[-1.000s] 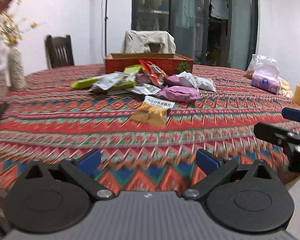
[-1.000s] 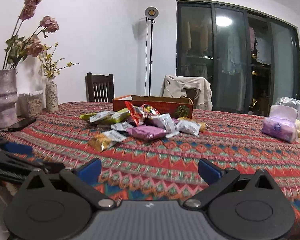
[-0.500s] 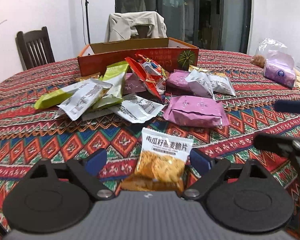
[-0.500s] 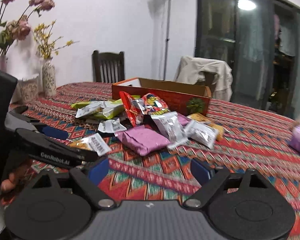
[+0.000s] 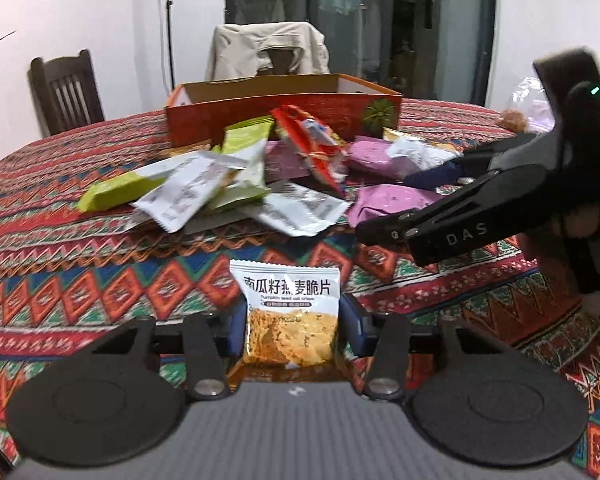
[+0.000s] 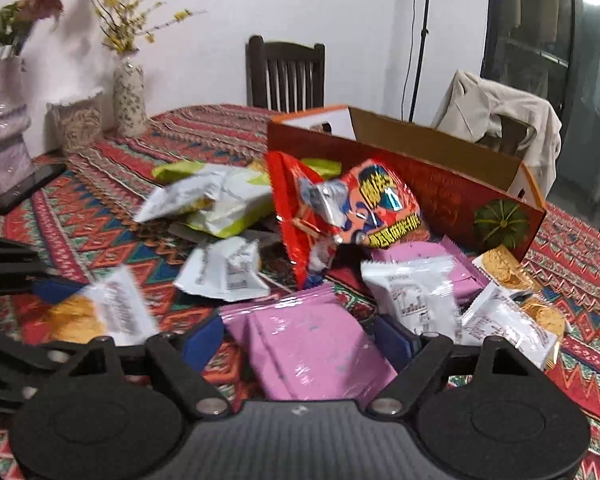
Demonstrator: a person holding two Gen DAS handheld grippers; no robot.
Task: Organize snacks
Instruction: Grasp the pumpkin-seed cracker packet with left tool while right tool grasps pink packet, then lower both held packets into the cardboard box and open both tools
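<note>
**A:** Gripping what on the left?

**B:** Pinches a pumpkin seed oat crisps packet [image 5: 290,320] in the left gripper [image 5: 292,328], having just closed in on both its sides. Holds it at the near edge of the patterned tablecloth [image 5: 100,288], apart from the pile.

**A:** And on the right?

**B:** Straddles a pink packet [image 6: 312,344] with the right gripper [image 6: 300,340], having just been narrowing around it. Cannot tell whether the pads press yet. Lies at the front of the pile, that packet.

**A:** Anything in a container?

**B:** Only one open orange-red cardboard box [image 6: 420,176], right behind the pile. Shows bare inner wall and nothing more, so cannot tell what is inside. Has one red snack bag [image 6: 340,208] standing tilted in front of it. Further left, holds dried pink flowers in a white vase [image 6: 4,120] and yellow sprigs in a patterned vase [image 6: 130,96].

**A:** Counts?

**B:**
- Two pink packets for sure in the right view, counting the straddled one.
- One red bag.
- At least two green packets [image 5: 112,188].
- Four white-backed packets [image 6: 224,272].
- Golden ones by the box's right corner, too bunched to count.
- Past the table, two chairs: a dark wooden chair [image 6: 286,72] and one draped with a beige jacket [image 6: 500,112].
- One phone [image 6: 24,192] beside the white vase.
</note>
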